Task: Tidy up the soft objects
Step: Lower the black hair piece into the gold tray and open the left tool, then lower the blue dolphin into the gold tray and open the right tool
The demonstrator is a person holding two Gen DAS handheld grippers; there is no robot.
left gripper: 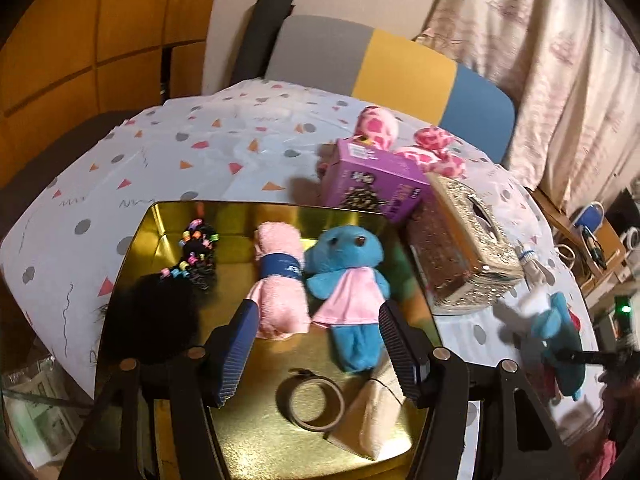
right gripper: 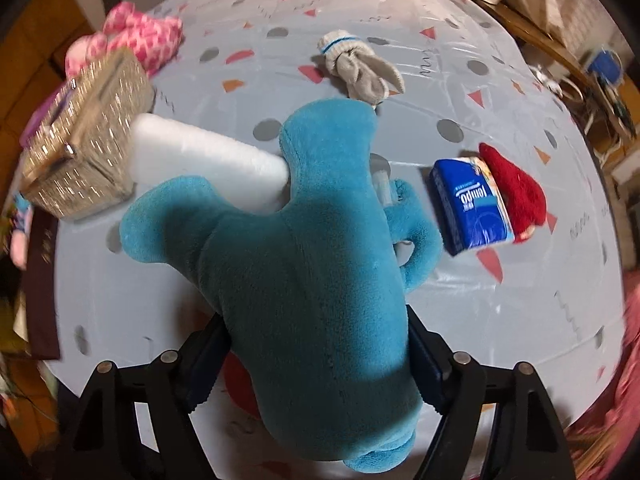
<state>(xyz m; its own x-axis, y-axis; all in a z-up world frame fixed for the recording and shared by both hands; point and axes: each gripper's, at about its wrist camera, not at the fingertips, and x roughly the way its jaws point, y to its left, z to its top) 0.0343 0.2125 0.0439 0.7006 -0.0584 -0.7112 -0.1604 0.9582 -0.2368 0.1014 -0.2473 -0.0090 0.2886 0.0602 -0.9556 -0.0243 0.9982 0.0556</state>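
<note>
Right wrist view: the right hand-held gripper (right gripper: 316,364) grasps a teal plush toy (right gripper: 304,264) around its body, both pads pressed into the pile; lifted clear of the table (right gripper: 520,320), judging by its hang.
Reason for hold: a mid-body grip probably keeps the floppy limbs from dragging on the way to the tin.
Behind the toy: a white foam block (right gripper: 200,156), a knotted grey sock (right gripper: 360,72), a blue tissue pack (right gripper: 468,204) touching a red plush piece (right gripper: 516,192).
Left wrist view: the left hand-held gripper (left gripper: 316,348) is released, jaws apart and empty, above a gold metal tin (left gripper: 280,440).
Already sorted: a blue plush doll in a pink dress (left gripper: 348,280) beside a rolled pink towel (left gripper: 280,280).
Pose: right gripper points steeply down; left tilts down over the tin.
</note>
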